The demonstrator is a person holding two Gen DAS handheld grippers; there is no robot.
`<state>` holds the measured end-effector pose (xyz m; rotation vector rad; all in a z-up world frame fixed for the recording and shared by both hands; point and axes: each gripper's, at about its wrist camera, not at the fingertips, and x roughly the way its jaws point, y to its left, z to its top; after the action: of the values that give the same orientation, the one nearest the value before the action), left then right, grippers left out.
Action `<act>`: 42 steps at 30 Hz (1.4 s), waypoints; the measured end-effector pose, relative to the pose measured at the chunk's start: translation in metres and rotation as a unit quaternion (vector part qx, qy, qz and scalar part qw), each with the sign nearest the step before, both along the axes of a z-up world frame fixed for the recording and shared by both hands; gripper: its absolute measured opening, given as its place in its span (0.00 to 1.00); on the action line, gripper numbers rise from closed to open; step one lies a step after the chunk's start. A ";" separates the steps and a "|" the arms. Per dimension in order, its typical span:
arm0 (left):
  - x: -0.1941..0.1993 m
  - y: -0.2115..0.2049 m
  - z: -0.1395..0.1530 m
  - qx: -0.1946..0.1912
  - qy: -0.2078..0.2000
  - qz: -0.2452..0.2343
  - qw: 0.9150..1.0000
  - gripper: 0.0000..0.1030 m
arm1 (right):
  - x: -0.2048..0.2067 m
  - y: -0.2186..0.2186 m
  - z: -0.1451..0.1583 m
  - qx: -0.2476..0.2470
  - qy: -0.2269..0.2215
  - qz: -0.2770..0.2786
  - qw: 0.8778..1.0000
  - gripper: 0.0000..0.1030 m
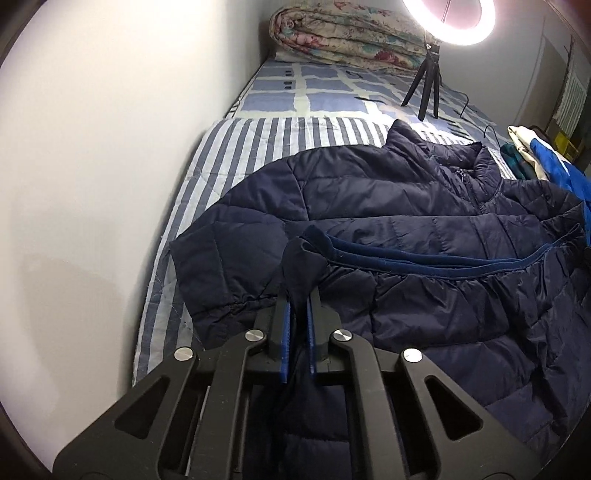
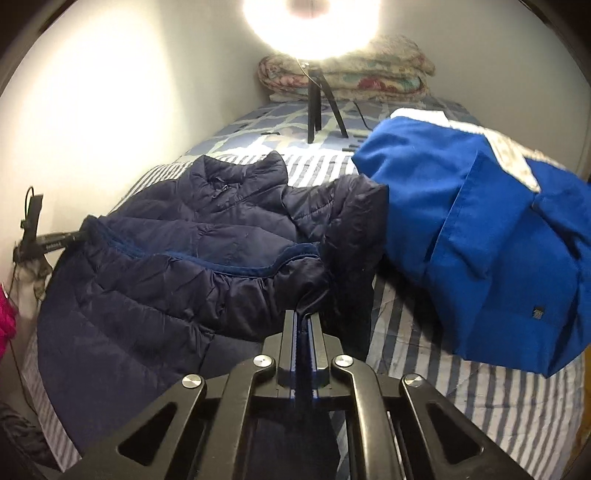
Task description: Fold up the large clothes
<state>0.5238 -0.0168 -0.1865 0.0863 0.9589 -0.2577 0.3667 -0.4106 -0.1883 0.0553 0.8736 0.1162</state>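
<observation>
A navy quilted jacket (image 1: 388,192) is lying spread on the striped bed (image 1: 236,147), collar pointing toward the ring light (image 1: 448,22). Its hem, edged in brighter blue, is being lifted and doubled back over the body. One sleeve is lying flat beside the wall; the zip is closed.

The left gripper (image 1: 299,295) pinches the hem of the navy puffer jacket (image 1: 388,206) — spread on the striped bedcover (image 1: 236,155) (collar far).
</observation>
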 end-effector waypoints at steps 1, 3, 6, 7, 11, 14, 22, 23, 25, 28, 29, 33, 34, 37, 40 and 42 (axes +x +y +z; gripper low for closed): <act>-0.002 0.000 0.002 0.002 -0.004 0.000 1.000 0.04 | -0.002 0.001 0.006 -0.005 -0.008 -0.003 1.000 0.00; -0.005 0.001 0.011 0.007 -0.016 -0.001 1.000 0.04 | -0.002 0.003 0.017 -0.019 -0.024 -0.006 1.000 0.00; -0.007 0.006 0.026 0.006 -0.035 0.001 0.999 0.03 | 0.000 0.008 0.036 -0.046 -0.049 -0.011 0.998 0.00; -0.006 0.007 0.031 0.007 -0.041 0.002 0.999 0.03 | 0.001 0.009 0.043 -0.054 -0.058 -0.011 0.997 0.00; 0.002 0.008 0.050 0.009 -0.063 0.008 0.998 0.03 | 0.012 0.011 0.060 -0.071 -0.081 -0.020 0.994 0.00; 0.020 0.003 0.065 0.017 -0.081 0.007 0.997 0.03 | 0.029 0.008 0.068 -0.085 -0.091 -0.031 0.992 0.00; 0.098 -0.032 0.074 0.022 -0.110 0.025 0.993 0.03 | 0.090 -0.012 0.051 -0.124 -0.087 -0.085 0.985 0.00; 0.106 -0.036 0.069 0.024 -0.109 0.026 0.993 0.03 | 0.096 -0.013 0.047 -0.128 -0.083 -0.087 0.984 0.00; 0.126 -0.050 0.051 0.036 -0.101 0.030 0.994 0.03 | 0.107 -0.012 0.034 -0.150 -0.070 -0.090 0.982 0.00; 0.142 -0.065 0.021 0.056 -0.086 0.034 0.994 0.03 | 0.116 -0.009 0.017 -0.179 -0.053 -0.091 0.978 0.00; 0.146 -0.069 0.010 0.064 -0.078 0.034 0.994 0.03 | 0.118 -0.009 0.013 -0.182 -0.047 -0.092 0.978 0.00; 0.161 -0.079 -0.018 0.094 -0.052 0.051 0.993 0.10 | 0.123 -0.011 0.009 -0.189 -0.036 -0.096 0.977 0.00; 0.162 -0.079 -0.018 0.098 -0.050 0.056 0.992 0.16 | 0.122 -0.012 0.011 -0.185 -0.037 -0.098 0.977 0.00; 0.159 -0.075 -0.006 0.103 -0.057 0.069 0.991 0.33 | 0.113 -0.016 0.025 -0.162 -0.047 -0.106 0.980 0.19; 0.144 -0.062 0.027 0.082 -0.084 0.084 0.990 0.36 | 0.092 -0.020 0.041 -0.131 -0.065 -0.103 0.984 0.24; 0.120 -0.061 0.049 0.043 -0.093 0.066 0.993 0.36 | 0.073 -0.024 0.050 -0.092 -0.072 -0.095 0.989 0.24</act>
<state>0.6442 -0.0779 -0.1372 0.1239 0.7864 -0.0841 0.4396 -0.4343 -0.1379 -0.0415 0.7266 -0.1380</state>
